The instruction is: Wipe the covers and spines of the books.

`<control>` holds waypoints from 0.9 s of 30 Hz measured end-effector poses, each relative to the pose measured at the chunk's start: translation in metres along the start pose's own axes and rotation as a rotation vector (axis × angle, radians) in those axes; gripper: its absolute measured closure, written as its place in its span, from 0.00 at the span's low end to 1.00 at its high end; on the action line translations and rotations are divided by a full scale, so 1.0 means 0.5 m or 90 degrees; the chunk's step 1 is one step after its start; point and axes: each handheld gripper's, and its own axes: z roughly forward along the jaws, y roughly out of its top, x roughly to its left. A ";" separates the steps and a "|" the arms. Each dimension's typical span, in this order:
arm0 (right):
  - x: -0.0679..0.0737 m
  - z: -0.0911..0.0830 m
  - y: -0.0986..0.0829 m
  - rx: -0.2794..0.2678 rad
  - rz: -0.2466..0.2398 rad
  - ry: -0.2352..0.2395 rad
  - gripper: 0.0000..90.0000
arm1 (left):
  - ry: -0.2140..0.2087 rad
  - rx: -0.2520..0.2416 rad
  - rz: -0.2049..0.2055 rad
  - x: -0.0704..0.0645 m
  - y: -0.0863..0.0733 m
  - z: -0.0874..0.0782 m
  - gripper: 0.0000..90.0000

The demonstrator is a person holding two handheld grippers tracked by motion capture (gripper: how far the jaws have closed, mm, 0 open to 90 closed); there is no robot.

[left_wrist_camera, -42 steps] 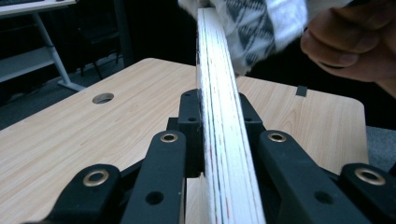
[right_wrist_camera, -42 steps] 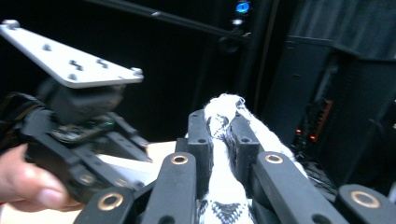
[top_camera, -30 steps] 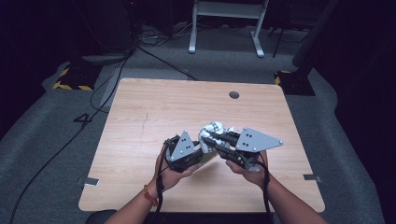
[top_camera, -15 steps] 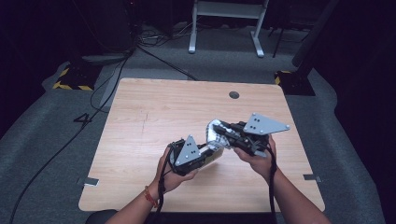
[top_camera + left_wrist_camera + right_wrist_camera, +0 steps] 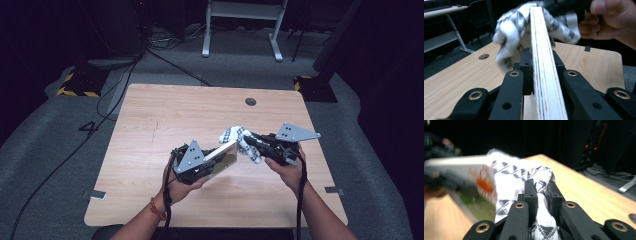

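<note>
Near the lower middle of the high view, above the pale wooden table [image 5: 165, 125], the left gripper [image 5: 220, 159] holds a flat white board with a printed picture on one face [image 5: 223, 159], and the right gripper [image 5: 248, 141] to its right holds a white cloth with a black check pattern [image 5: 235, 135] against the board's far end. From this height the board reads as a tilted slab, and how the jaws stand cannot be made out.

The left gripper view settles that: the board [image 5: 544, 62] runs edge-on up the middle of the frame, showing its stacked layers, with the left gripper [image 5: 541, 65] clamped on it, a jaw pressed to each face. The cloth [image 5: 511, 32] drapes over the board's top end in the upper part of the frame, and the person's right hand [image 5: 611, 22] sits at the upper right.

The right gripper view shows the right gripper [image 5: 541, 192] pinched on a bunched fold of the cloth [image 5: 514, 177]. At the left of that frame, blurred, the board's face [image 5: 474, 177] carries an orange sun-like print.
</note>
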 end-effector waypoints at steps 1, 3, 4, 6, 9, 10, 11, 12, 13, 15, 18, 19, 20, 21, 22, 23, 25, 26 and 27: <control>0.001 0.005 -0.007 0.006 -0.001 0.006 0.91 | 0.001 -0.001 -0.003 0.001 0.000 -0.001 0.87; 0.002 0.014 -0.024 0.025 0.003 0.021 0.91 | 0.002 -0.007 -0.006 0.005 0.001 -0.004 0.87; 0.003 0.020 -0.034 0.034 0.002 0.021 0.91 | 0.003 -0.011 -0.011 0.006 0.002 -0.005 0.87; 0.002 0.031 -0.055 0.057 0.008 0.029 0.91 | 0.004 -0.013 -0.014 0.008 0.001 -0.006 0.87; -0.005 0.038 -0.073 0.066 0.031 0.036 0.91 | 0.005 -0.011 -0.013 0.008 0.001 -0.007 0.87; -0.006 0.039 -0.074 0.067 0.033 0.036 0.91 | 0.005 -0.012 -0.017 0.008 -0.001 -0.004 0.87; -0.006 0.038 -0.072 0.063 0.032 0.034 0.91 | 0.006 -0.012 -0.017 0.009 -0.002 -0.002 0.87; -0.005 0.036 -0.069 0.054 0.033 0.033 0.91 | 0.006 -0.012 -0.017 0.009 -0.003 -0.001 0.87; -0.004 0.033 -0.063 0.039 0.038 0.036 0.91 | 0.005 -0.011 -0.020 0.009 -0.004 0.001 0.87; 0.000 0.028 -0.048 0.014 0.041 0.039 0.91 | 0.002 -0.003 -0.019 0.007 -0.009 0.010 0.87; 0.011 0.021 -0.021 -0.020 0.032 0.039 0.92 | 0.001 -0.001 -0.019 0.006 -0.010 0.013 0.87; 0.014 0.019 -0.013 -0.025 0.029 0.037 0.92 | -0.001 -0.005 -0.022 0.007 -0.010 0.011 0.87; 0.018 0.016 -0.001 -0.038 0.024 0.036 0.92 | -0.002 -0.009 -0.022 0.007 -0.009 0.009 0.87; 0.021 0.014 0.007 -0.049 0.021 0.040 0.92 | 0.000 -0.013 -0.021 0.008 -0.007 0.005 0.87; 0.022 0.014 0.007 -0.049 0.019 0.038 0.92 | 0.001 -0.016 -0.021 0.008 -0.006 0.003 0.87; 0.022 0.014 0.007 -0.049 0.019 0.038 0.92 | 0.001 -0.016 -0.021 0.008 -0.006 0.003 0.87; 0.021 0.021 -0.008 -0.030 0.020 0.039 0.92 | 0.001 -0.023 -0.025 0.011 -0.004 -0.005 0.87; 0.021 0.021 -0.008 -0.030 0.020 0.039 0.92 | 0.001 -0.023 -0.025 0.011 -0.004 -0.005 0.87; 0.016 0.027 -0.028 -0.008 0.024 0.037 0.92 | 0.002 -0.029 -0.026 0.012 -0.001 -0.008 0.87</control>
